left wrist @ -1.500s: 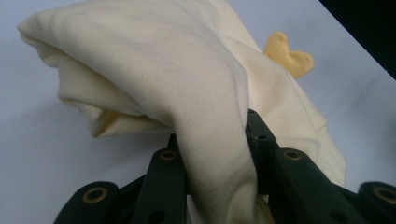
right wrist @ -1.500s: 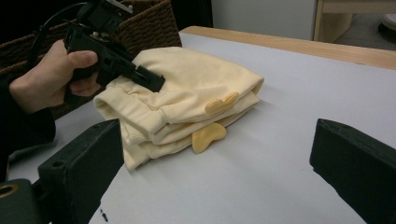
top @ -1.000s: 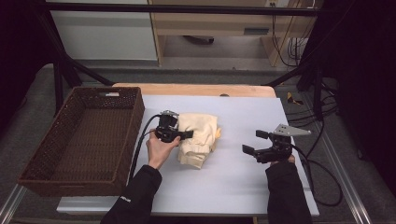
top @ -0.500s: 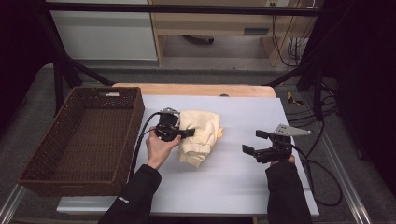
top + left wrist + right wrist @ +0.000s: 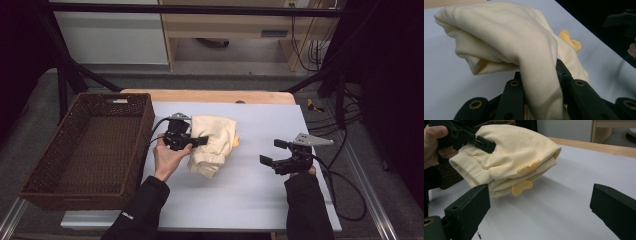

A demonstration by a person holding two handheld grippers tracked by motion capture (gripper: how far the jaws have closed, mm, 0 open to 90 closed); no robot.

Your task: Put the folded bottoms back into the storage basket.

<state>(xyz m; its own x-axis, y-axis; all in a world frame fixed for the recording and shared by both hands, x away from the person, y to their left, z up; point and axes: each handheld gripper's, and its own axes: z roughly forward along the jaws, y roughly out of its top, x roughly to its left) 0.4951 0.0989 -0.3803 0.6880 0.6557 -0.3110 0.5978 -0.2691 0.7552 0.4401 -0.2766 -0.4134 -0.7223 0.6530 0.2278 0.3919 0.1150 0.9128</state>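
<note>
The left gripper [image 5: 197, 142] clamped the folded cream garment [image 5: 212, 145]; the right gripper [image 5: 274, 153] stood wide. A thin pinch risked unfolding mid-table.

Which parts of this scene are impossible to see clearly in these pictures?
- Left gripper view: the cream garment draped between the jaws covers their tips.
- Right gripper view: the bottom edge cuts off both open jaws; the garment's underside is in shadow.
- High view: the basket near wall hides part of its floor; the white label on its far rim is too small to read.
</note>
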